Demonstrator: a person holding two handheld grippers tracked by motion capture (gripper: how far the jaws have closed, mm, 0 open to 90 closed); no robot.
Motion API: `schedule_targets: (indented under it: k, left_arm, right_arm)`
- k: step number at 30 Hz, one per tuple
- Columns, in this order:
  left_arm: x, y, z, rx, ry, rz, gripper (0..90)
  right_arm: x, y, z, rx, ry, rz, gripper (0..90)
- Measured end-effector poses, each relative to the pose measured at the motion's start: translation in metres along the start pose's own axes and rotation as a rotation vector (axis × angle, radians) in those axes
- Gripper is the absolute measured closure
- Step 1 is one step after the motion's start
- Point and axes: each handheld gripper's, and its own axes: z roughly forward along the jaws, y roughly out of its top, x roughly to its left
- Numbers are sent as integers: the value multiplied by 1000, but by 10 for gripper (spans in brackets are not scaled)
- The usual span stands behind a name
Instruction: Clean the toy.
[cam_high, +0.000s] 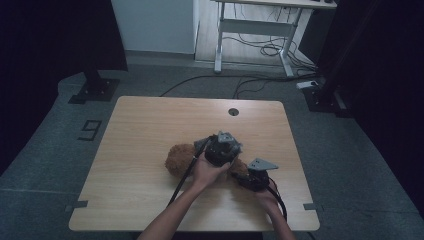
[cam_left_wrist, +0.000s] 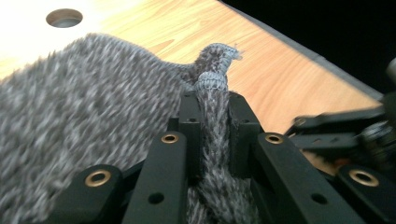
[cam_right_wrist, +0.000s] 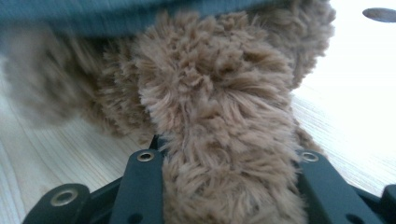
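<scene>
Table (cam_high: 150, 150): light wood, round hole (cam_high: 233, 111) near far edge; near corners cut off by frame in the high view.
Plush toy (cam_high: 179, 159): brown, furry, lying mid-table toward near edge; mostly hidden under both grippers, shape hard to make out.
Knit garment (cam_left_wrist: 84, 116): grey, on the toy, blurred; edge pulled up.
Left gripper (cam_left_wrist: 212, 116): clamped tight on a bunched fold of the knit.
Right gripper (cam_right_wrist: 224, 186): closed around a thick furry limb (cam_right_wrist: 219, 140); pads buried in fur.

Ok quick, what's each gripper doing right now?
Left gripper: shut on a fold of grey knitted fabric.
Right gripper: shut on the brown plush toy's limb.
</scene>
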Motion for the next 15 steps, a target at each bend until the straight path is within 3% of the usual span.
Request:
schedule_targets:
  k: [2, 5, 7, 11, 15]
  left_arm:
    - [2, -4, -8, -20, -8, -15, 791]
    - [9, -11, -21, -41, 14, -26, 792]
    - [18, -18, -34, -58, 53, -30, 793]
    - [24, -31, -50, -66, 143, 15, 794]
    - [42, -43, -71, -85, 157, -27, 793]
  right_arm:
    - [-1, 0, 0, -1, 6, 5, 622]
    - [1, 0, 0, 3, -5, 1, 623]
    - [1, 0, 0, 1, -3, 12, 623]
    - [1, 0, 0, -1, -4, 20, 623]
    - [2, -1, 0, -3, -10, 19, 623]
